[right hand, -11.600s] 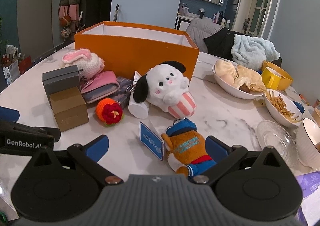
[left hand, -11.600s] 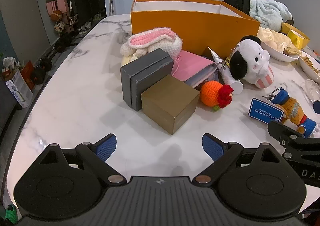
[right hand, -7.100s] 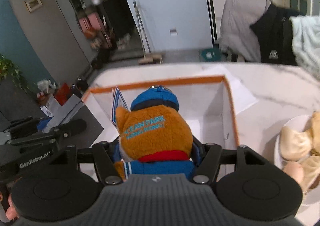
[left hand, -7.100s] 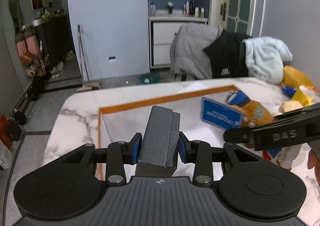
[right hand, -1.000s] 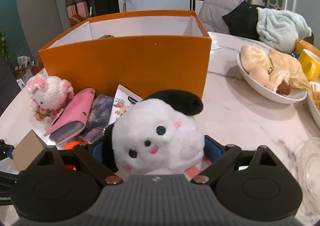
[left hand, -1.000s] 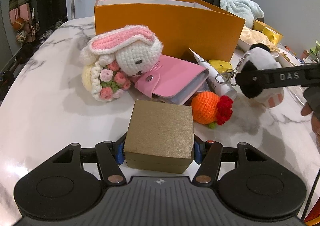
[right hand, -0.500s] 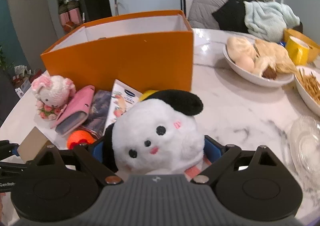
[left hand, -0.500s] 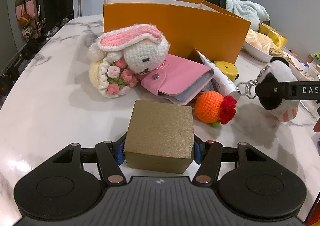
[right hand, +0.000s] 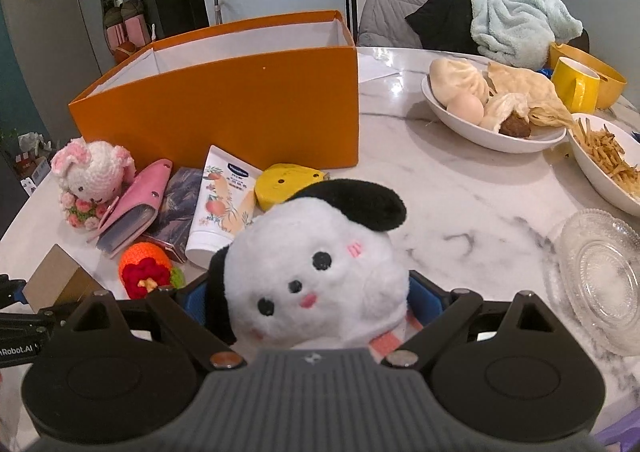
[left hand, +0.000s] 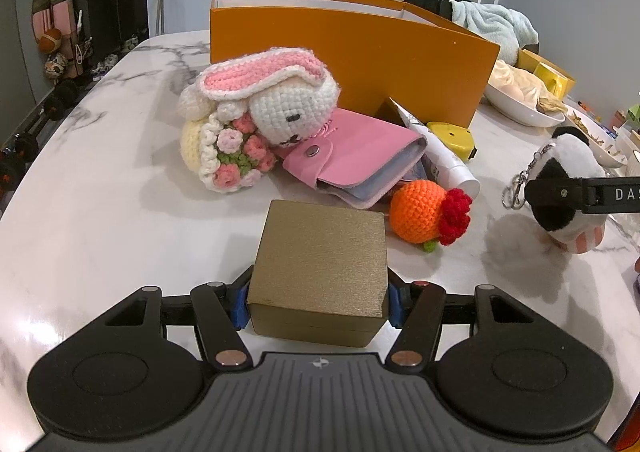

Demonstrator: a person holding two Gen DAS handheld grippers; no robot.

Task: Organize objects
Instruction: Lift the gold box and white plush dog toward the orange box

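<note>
Left wrist view: gold box (left hand: pixel 320 248) is being gripped by the left gripper (left hand: pixel 316 298), blue pads pressed on its two side walls near the base. Whether the box is resting on the marble table (left hand: pixel 100 211) or just lifted cannot be told. Orange storage box (left hand: pixel 352 47) is standing behind the clutter, open at the top. Between the two are lying the crochet bunny (left hand: pixel 256 111), pink wallet (left hand: pixel 352 159) and crochet orange (left hand: pixel 426 215). Judgement: the grip is being taken low, so the box should be raised straight up, kept level, and carried above the bunny and the orange rim before being lowered inside.

Right wrist view: plush dog (right hand: pixel 316 272) is being clasped by the right gripper (right hand: pixel 308 298), jaws wide and sunk into its soft sides. Cream tube (right hand: pixel 222 203) and yellow tape measure (right hand: pixel 288 179) are lying just ahead, before the orange wall. Food bowl (right hand: pixel 496 139) and glass dish (right hand: pixel 600 276) are standing to the right. Judgement: the plush is compressing, so the squeeze should be held firm, and the swing kept away from the dishes.
</note>
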